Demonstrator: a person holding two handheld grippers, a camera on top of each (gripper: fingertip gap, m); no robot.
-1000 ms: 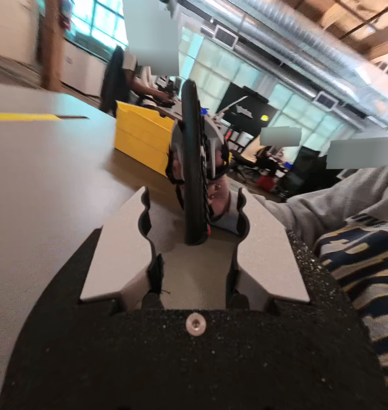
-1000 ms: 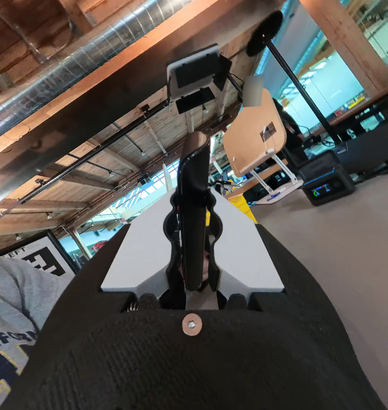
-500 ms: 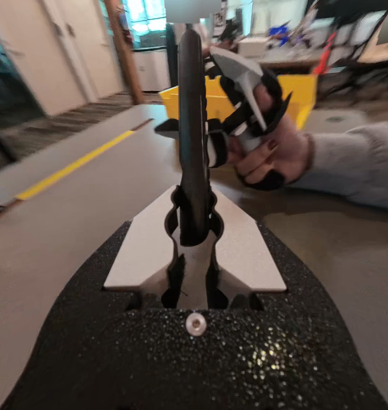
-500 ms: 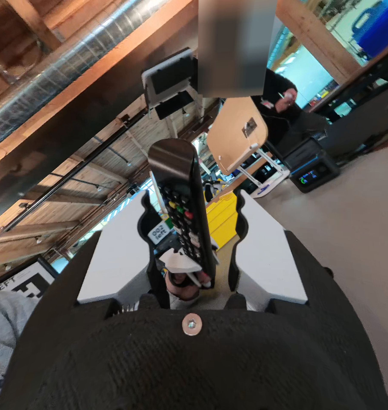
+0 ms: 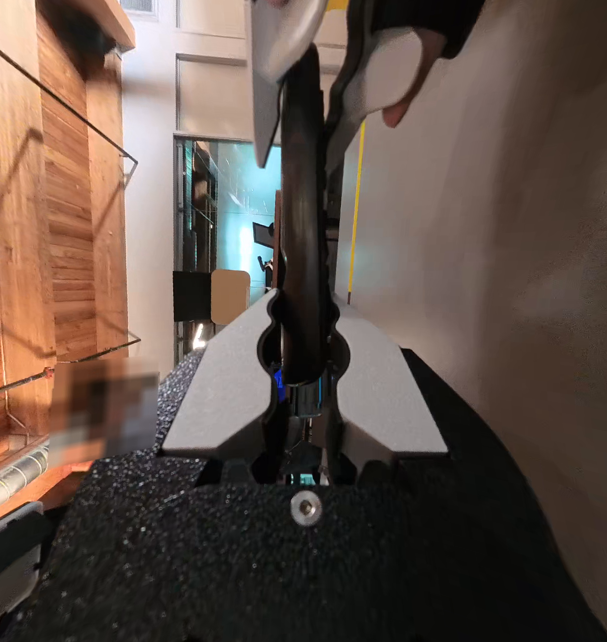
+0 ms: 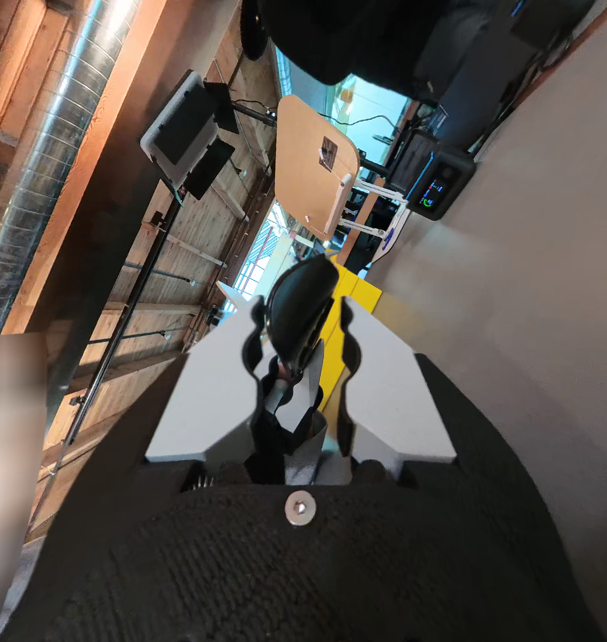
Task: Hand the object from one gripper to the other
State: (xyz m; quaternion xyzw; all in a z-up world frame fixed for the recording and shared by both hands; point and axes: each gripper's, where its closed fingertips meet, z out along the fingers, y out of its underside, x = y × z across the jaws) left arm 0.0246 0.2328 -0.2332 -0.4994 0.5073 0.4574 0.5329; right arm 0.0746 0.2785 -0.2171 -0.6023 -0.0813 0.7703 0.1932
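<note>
The black remote (image 5: 300,243) stands edge-on in the left tool (image 5: 304,333), whose grey fingers (image 5: 225,382) are clamped on its lower end, so this tool carries the weight. At the remote's far end the right tool (image 5: 295,114) reaches in, its fingers either side of the body; whether they press it there is hidden by blur. In the right wrist view the right tool (image 6: 300,330) has its fingers apart, the remote (image 6: 300,312) lying loose between them, so I judge the transfer nearly done. Beyond the remote sits a yellow bin (image 6: 359,305), with the grey surface (image 6: 521,278) beside it.
</note>
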